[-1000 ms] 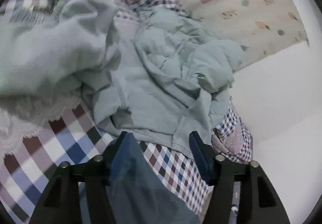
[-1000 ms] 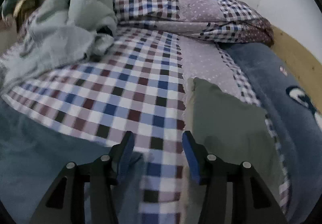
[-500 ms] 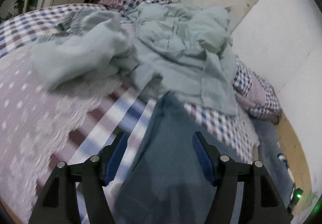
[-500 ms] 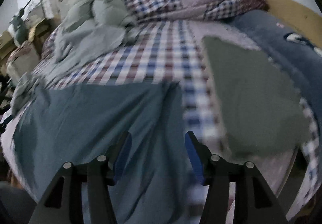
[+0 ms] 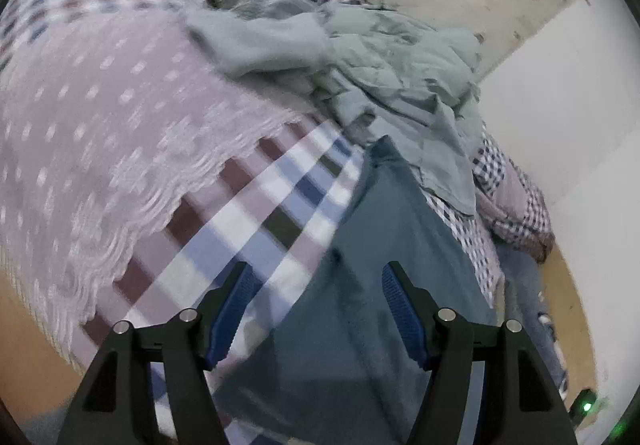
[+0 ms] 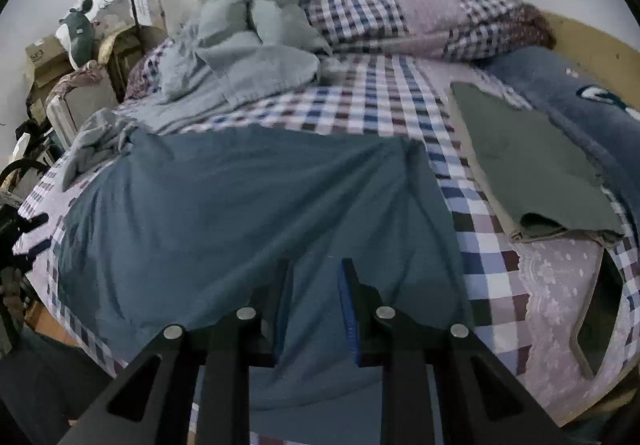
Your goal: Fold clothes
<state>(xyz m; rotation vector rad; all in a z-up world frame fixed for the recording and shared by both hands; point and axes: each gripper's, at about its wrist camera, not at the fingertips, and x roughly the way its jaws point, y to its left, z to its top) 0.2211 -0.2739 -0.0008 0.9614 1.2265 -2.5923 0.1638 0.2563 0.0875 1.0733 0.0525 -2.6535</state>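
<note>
Left wrist view: the left gripper [image 5: 316, 309] fills the bottom of the frame, its jaws spread wide with nothing between the blue pads. Below and ahead of them a teal garment [image 5: 372, 285] runs from the bottom centre up toward the middle of the frame, lying on the checked bedspread [image 5: 256, 213]. To the left a pink dotted cover with a lace edge [image 5: 100, 117] drapes over the bed. At upper centre and right a heap of pale green clothes [image 5: 384, 65] touches the far tip of the teal garment. A checked pillow [image 5: 516, 205] sits at the right edge by the white wall. The view is blurred.

Right wrist view: the right gripper [image 6: 314, 305] is at bottom centre, its jaws narrowed onto the near edge of the teal garment [image 6: 240, 205], pinching a fold of it. The garment is spread flat across the left and centre of the bed. At the right lies a folded dark green piece [image 6: 528, 165], well apart from it, beside a blue blanket [image 6: 580, 105]. The pale clothes heap [image 6: 240, 53] sits at the upper left, with checked pillows [image 6: 420, 21] along the top
</note>
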